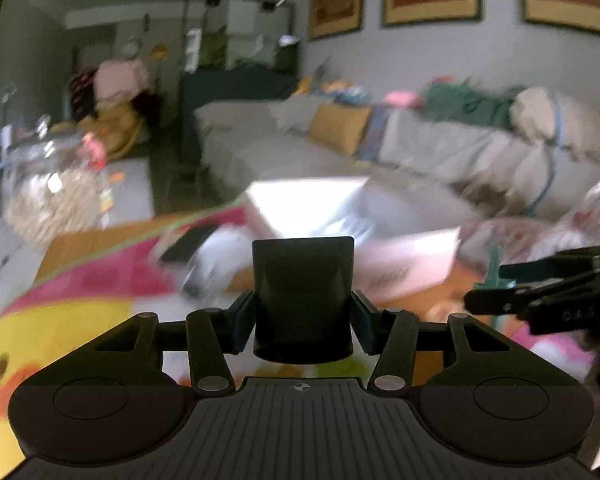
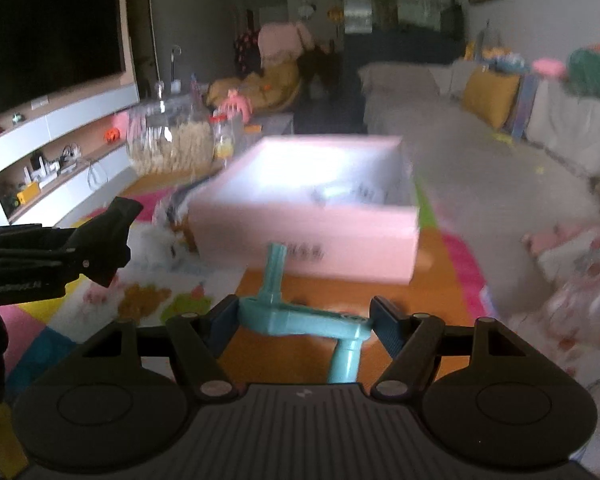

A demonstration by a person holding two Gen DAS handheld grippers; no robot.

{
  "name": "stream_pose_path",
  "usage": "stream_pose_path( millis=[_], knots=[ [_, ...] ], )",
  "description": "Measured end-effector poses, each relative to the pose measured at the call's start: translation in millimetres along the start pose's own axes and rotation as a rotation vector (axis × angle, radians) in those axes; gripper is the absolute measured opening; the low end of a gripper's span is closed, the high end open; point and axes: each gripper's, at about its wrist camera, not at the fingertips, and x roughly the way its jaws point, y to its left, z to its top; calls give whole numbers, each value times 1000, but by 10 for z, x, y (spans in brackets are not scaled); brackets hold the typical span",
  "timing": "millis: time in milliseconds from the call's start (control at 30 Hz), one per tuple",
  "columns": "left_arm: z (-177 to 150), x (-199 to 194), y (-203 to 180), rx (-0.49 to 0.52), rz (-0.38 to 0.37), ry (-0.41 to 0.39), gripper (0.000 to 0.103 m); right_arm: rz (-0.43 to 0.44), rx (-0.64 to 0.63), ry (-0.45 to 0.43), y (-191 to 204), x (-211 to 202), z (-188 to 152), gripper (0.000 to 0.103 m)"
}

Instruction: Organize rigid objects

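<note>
A black flared cup-shaped piece (image 1: 303, 300) is clamped in the left gripper (image 1: 303, 322), a teal plastic toy (image 2: 300, 316) in the right gripper (image 2: 304, 322). Both are held over a colourful play mat (image 1: 100, 280) beside an open pink box (image 2: 308, 216), with a grey sofa (image 1: 420, 148) behind.

On my right wrist feed, the only lettering I can partly read is pale print on the side of the left gripper (image 2: 116, 236), which begins "Gen" and then blurs out. The near wall of the pink box (image 2: 304, 232) carries a short row of dark characters, too smeared for me to read. On the left wrist feed, the side of the right gripper (image 1: 496, 292) shows a few faint marks, also unreadable.
</note>
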Motion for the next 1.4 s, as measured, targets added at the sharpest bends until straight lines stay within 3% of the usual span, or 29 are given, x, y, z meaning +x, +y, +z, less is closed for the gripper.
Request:
stream_pose_path(
  millis=[133,200,233,300,367,400,500,567,667,767,900,1033,1200,1267,1400],
  knots=[
    [509,184,-141,49,-59,-102,56,-29,-13,-87,-48,-206,186,72],
    [813,418,-151,8,-100,-137,56,-45,-19,-125,-66,-269,245,72],
    [927,573,-137,-31,-123,-122,56,-53,-22,-137,-71,-282,262,72],
    [1093,1065,-98,-120,-175,35,55,-66,-20,-137,-87,-268,280,71],
    [1070,1436,-55,-191,-207,140,56,-74,-11,-127,-105,-246,283,71],
    [1025,1510,-49,-196,-189,145,56,-79,-7,-124,-116,-239,278,71],
    [844,1447,17,-188,-129,85,56,-96,-7,-127,-165,-254,277,71],
    [757,1319,78,-196,-136,58,56,-102,0,-133,-211,-243,300,71],
    [664,1189,31,-103,-166,65,56,-93,18,-132,-237,-127,413,71],
    [722,1251,-74,-12,-169,99,58,-84,7,-159,-198,43,607,72],
    [886,1333,46,-64,-142,56,58,-83,0,-207,-141,271,932,72],
    [956,1573,13,34,-156,217,58,-68,15,-144,-198,545,1122,75],
    [808,1608,92,72,-198,278,58,-94,34,-118,-221,643,1017,79],
    [769,1556,109,95,-196,268,58,-103,39,-101,-224,674,947,79],
    [776,1431,290,5,-191,219,56,-144,1,-89,-184,683,801,79]
  ],
)
